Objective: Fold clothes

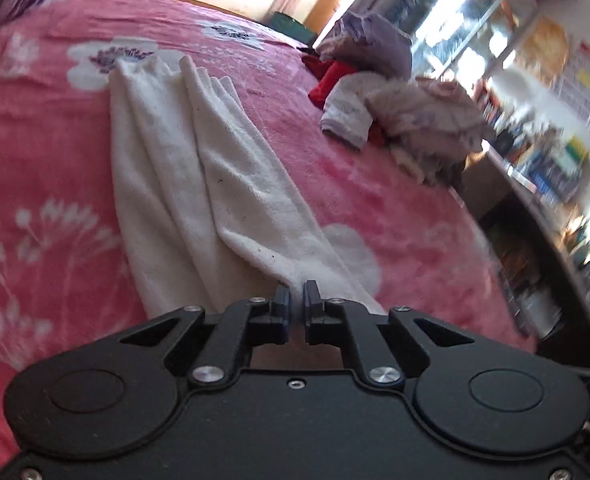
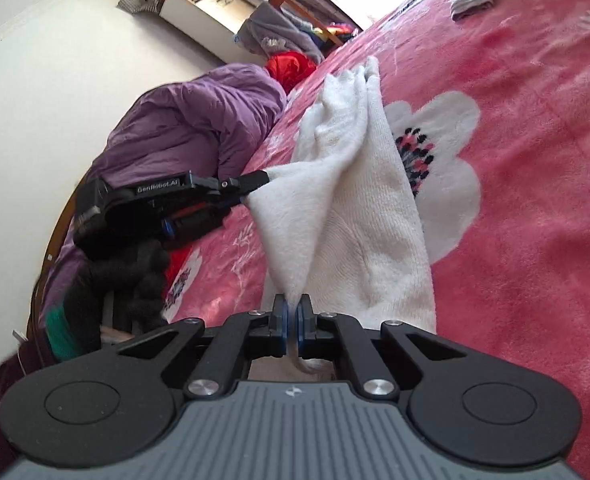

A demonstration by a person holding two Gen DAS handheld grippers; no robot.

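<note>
Left gripper [image 1: 295, 292] pinches the near corner of a white towel [image 1: 183, 168], which stretches away over the pink blanket [image 1: 47, 152]; right of the towel lies a clothes pile [image 1: 407, 116]

1. One white towel [image 1: 167, 168], lying lengthwise in folds on the bed.
2. One bed, covered by one pink blanket [image 1: 35, 140] with white flowers.
3. Two tongs: the left tongs [image 1: 294, 294] and the right tongs [image 2: 293, 307], each pinching a corner of the towel.
4. One gloved hand [image 2: 135, 276], black, seen holding the left tongs in the right wrist view.
5. One purple quilt [image 2: 191, 128], bunched at the bed's edge.
6. One heap of other laundry [image 1: 407, 112] at the far side, pieces too tangled to count.
7. One red garment [image 2: 291, 65] beyond the quilt.
</note>
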